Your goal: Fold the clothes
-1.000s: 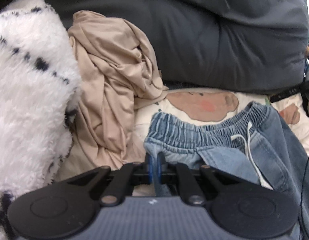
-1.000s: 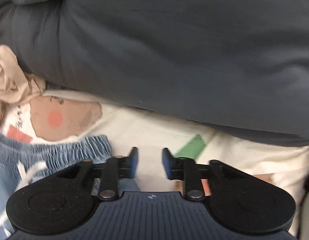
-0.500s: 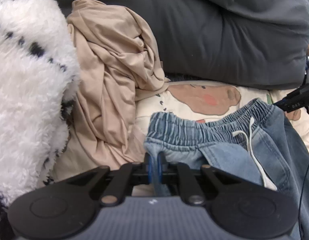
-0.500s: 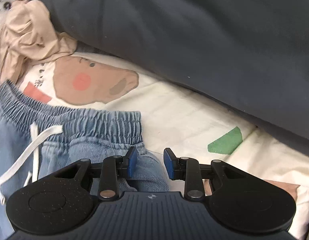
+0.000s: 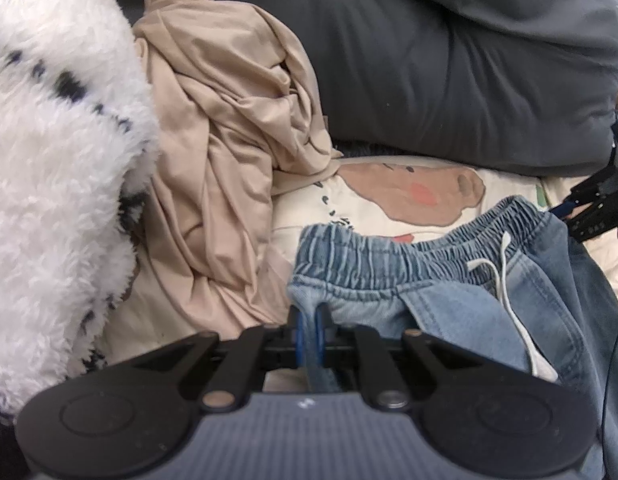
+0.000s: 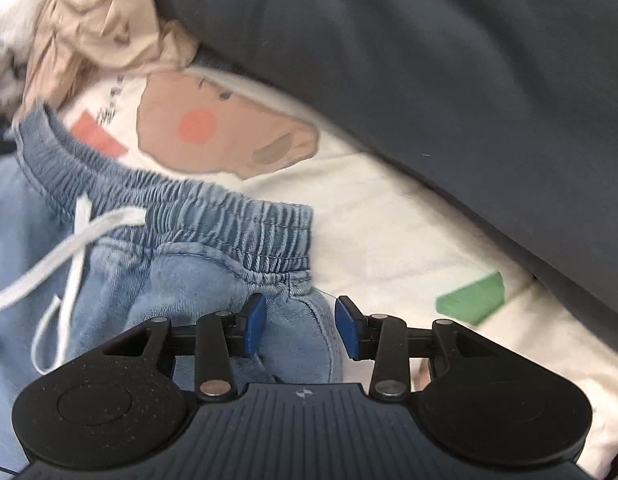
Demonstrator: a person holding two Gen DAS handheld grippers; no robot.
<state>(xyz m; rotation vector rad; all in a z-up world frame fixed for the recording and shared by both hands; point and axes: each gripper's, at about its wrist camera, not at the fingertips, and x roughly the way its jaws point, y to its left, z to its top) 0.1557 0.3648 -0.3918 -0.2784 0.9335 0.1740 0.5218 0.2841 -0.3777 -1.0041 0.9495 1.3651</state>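
Observation:
Light blue denim shorts (image 5: pixel 449 300) with an elastic waistband and white drawstring (image 5: pixel 505 276) lie on a cream printed bedsheet (image 5: pixel 349 204). My left gripper (image 5: pixel 309 332) is shut on the left corner of the waistband, denim pinched between its blue pads. In the right wrist view the shorts (image 6: pixel 181 264) fill the lower left, and my right gripper (image 6: pixel 301 324) stands open just over their right side edge below the waistband (image 6: pixel 245 220), fabric lying between the blue pads (image 6: pixel 255 324). The right gripper (image 5: pixel 597 208) also shows at the far right of the left wrist view.
A crumpled beige garment (image 5: pixel 229 152) lies left of the shorts, beside a fluffy white black-spotted blanket (image 5: pixel 57 184). A dark grey duvet (image 5: pixel 449 64) runs along the back, also seen as the duvet (image 6: pixel 429 48) in the right wrist view. Bare bedsheet (image 6: pixel 389 240) lies right of the shorts.
My right gripper has come down and left from the duvet to the shorts' right side and opened wider. The left gripper stays shut on the waistband corner, barely shifted.

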